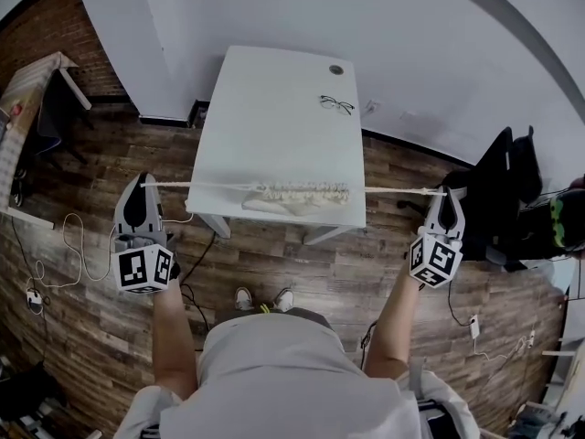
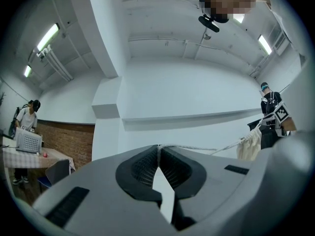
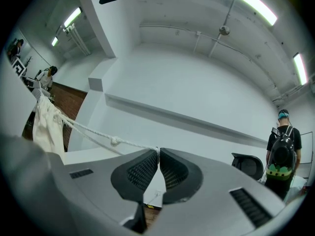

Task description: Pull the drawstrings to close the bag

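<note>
Head view: We see both forearms stretched forward and spread wide. The left gripper (image 1: 143, 185) is out past the near left corner of the white table (image 1: 274, 108), and the right gripper (image 1: 445, 195) is out past its near right corner. Each carries a cube of black-and-white square markers. The bag (image 1: 297, 193) is at the table's near edge with its mouth bunched. The left drawstring (image 1: 196, 186) and the right drawstring (image 1: 398, 191) run taut from it to the grippers. Glasses (image 1: 336, 104) lie toward the far right corner.

Left gripper view: The left gripper (image 2: 158, 149) has its jaws pressed together on the left drawstring (image 2: 197, 148). That cord leads right to the hanging bag (image 2: 250, 142).

Right gripper view: The right gripper (image 3: 157, 151) has its jaws clamped on the right drawstring (image 3: 88, 130). A knot (image 3: 114, 141) sits just outside the tips. The bag (image 3: 45, 124) hangs at the left.
</note>
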### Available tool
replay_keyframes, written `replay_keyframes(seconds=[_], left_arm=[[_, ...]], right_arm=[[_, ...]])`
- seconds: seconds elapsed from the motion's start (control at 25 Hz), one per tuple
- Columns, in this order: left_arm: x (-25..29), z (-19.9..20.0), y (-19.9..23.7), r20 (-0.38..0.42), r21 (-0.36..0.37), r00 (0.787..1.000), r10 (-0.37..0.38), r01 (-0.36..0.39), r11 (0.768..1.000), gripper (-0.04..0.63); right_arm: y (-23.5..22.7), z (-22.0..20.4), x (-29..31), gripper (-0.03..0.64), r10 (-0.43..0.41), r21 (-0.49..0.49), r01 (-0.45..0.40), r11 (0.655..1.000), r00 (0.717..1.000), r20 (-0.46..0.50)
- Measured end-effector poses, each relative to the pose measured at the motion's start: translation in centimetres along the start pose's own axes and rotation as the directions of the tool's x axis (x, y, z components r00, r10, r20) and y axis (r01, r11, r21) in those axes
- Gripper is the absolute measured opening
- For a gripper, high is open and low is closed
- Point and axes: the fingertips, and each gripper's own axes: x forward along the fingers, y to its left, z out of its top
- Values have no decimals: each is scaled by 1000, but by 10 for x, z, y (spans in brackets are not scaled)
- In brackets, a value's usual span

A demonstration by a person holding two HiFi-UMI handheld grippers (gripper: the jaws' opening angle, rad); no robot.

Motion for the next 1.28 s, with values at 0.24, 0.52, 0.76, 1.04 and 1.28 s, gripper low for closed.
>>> replay_keyframes(seconds=[0.24, 0.52, 0.76, 1.04, 1.28], left_arm=[[1, -3, -10, -20, 28, 1000, -3, 4, 1000, 20], [4, -10, -7, -21, -2, 1000, 15, -15, 1000, 20], [5, -14, -5, -22, -7, 1000, 18, -19, 1000, 20], [6, -15, -4, -25, -13, 1000, 18, -19, 1000, 20], [9, -17, -7, -22, -19, 1000, 13, -13, 1000, 20]], right_arm=[[-9, -16, -1, 43, 5, 83, -3, 997, 999, -31], [-9, -17, 4, 41, 5, 87, -2, 996, 999, -35], [-10, -16, 4, 41, 8, 80, -5, 997, 999, -36], [-14, -14, 1, 41, -5, 81, 8, 997, 999, -33], [-19, -16, -2, 41, -14, 76, 16, 997, 999, -37]])
